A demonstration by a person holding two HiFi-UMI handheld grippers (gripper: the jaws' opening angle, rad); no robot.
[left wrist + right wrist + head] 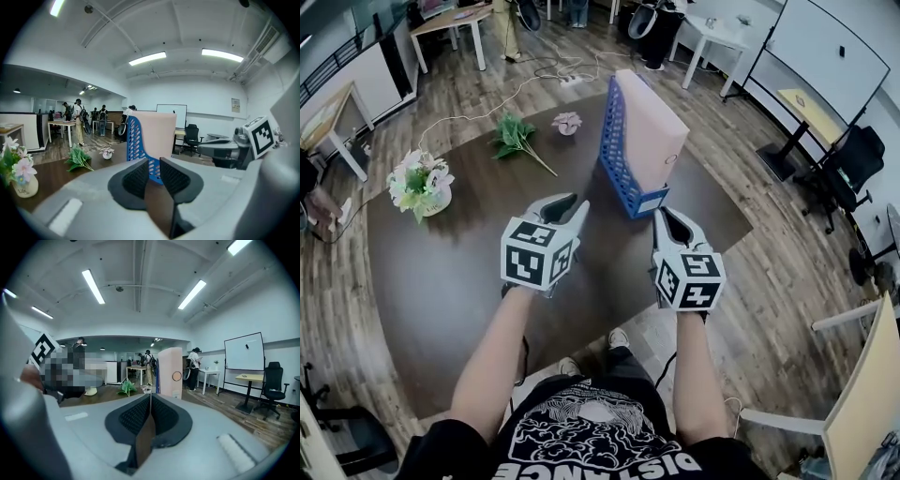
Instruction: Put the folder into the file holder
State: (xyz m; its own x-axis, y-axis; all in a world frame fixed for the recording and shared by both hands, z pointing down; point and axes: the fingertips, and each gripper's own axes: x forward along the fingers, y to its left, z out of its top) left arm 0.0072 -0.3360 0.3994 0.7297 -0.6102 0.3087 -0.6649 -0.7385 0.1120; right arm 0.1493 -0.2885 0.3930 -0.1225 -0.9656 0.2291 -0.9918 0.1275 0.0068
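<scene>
Both grippers hang over the near part of the dark, round-edged table [441,272]; plenty of bare wood-grain top lies open to the left and ahead of them; on the right, the table's curved rim falls off to plank floor [769,272] just beside the right gripper.

The left gripper [572,202] shows its ribbed black pads slightly parted in its own view [153,161], a narrow slot between them and nothing in it; the right gripper [662,217] has its pads pressed flat together [150,397], pinching nothing.

Straight ahead, close to the table's right edge, stands the blue file holder [614,155]; slotted plastic wall, low front lip with a pale label; inside it the folder [652,131] sits upright, pale pink, smooth and boxy, taller than the holder's wall; its spine faces the right gripper with a round finger hole [176,376].

Well apart to the left, a white pot of flowers [420,183] sits by the table's left rim; farther back lie a green leafy sprig [516,136] and a small bloom [567,122], both flat on the wood.
</scene>
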